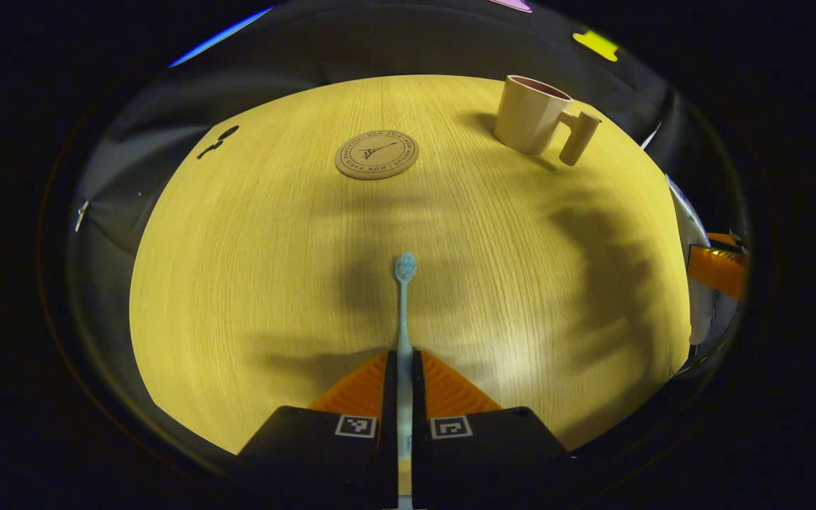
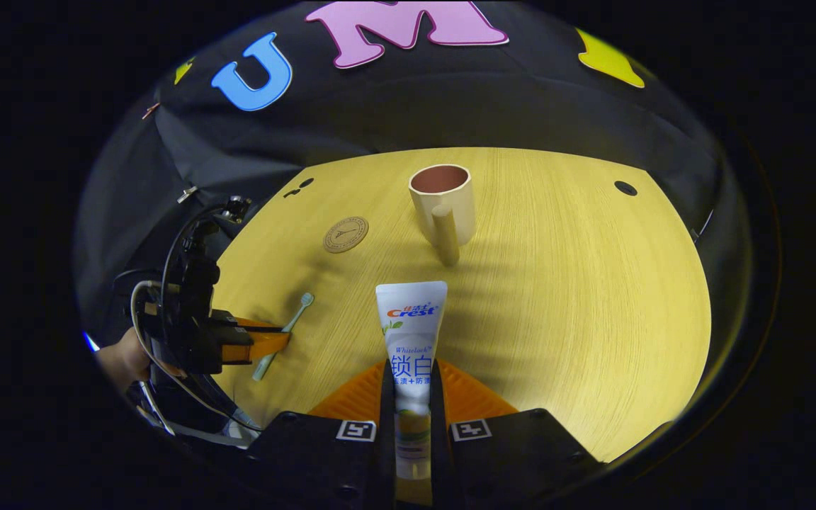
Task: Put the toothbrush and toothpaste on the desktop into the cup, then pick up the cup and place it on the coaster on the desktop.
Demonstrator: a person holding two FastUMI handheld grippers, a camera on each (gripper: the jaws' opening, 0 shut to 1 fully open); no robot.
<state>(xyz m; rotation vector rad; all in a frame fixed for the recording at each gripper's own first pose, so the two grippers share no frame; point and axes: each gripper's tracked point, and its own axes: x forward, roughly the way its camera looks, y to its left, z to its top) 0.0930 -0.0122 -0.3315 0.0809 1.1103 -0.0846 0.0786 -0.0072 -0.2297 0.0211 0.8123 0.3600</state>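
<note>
The pale blue toothbrush [image 1: 404,333] is pointing its bristled head away, pinched by the handle in the left claw [image 1: 404,368] above the bench [image 1: 252,283]. The white toothpaste [image 2: 411,340] tube is sticking forward, crimped end far, squeezed in the right claw [image 2: 411,379]. The cream cup [image 2: 442,204] is standing upright and empty at the far side, handle facing near, while the round cork coaster [image 2: 345,234] is lying flat to its left, apart from it.
</note>
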